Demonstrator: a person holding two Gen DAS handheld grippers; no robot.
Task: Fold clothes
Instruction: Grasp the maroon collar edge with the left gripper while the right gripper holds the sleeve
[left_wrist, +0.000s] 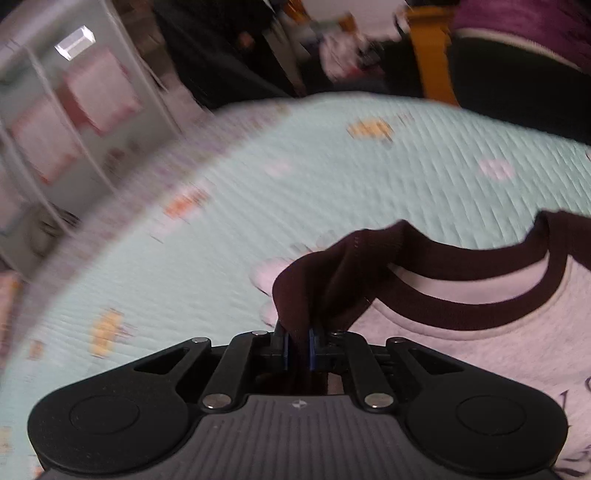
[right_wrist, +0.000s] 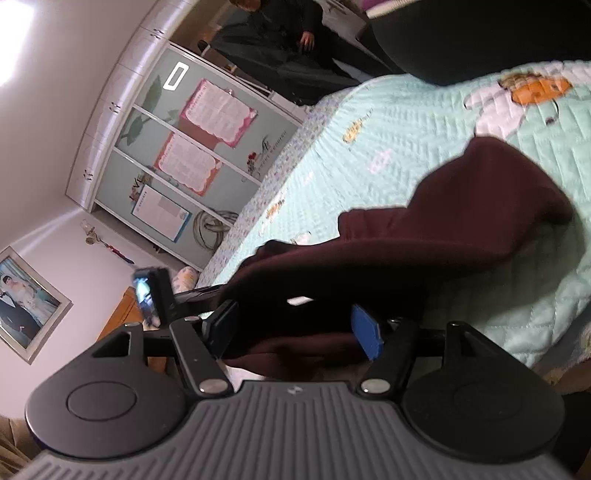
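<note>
Left gripper (left_wrist: 298, 349): jaws pinched nearly together, blue pads (left_wrist: 285, 350) clamped on a bunched fold of dark maroon fabric at the shoulder of the sweatshirt (left_wrist: 480, 343). The fabric rises in a peak from the pads, just beside the collar (left_wrist: 469, 291).

The sweatshirt has a grey body and maroon neckband. It lies on the mint quilted bedspread (left_wrist: 332, 177), spread toward the right side of the left wrist view, collar facing the far edge of the bed. That view is motion-blurred, so background detail is poor.

Right gripper (right_wrist: 295, 328): jaws set fairly wide, a thick wad of the maroon sleeve (right_wrist: 461, 221) sits between the blue pads (right_wrist: 365, 332). The cloth fills the gap. I can't tell whether the pads actually press on it. The sleeve arches up off the bedspread (right_wrist: 406, 122) ahead of the gripper and folds back down onto it.

Beyond the bed edge: wardrobe (right_wrist: 155, 147) with papers stuck on its glass doors, framed photo (right_wrist: 22, 302) on the wall, a person (right_wrist: 280, 40) in dark clothes at the far side.
</note>
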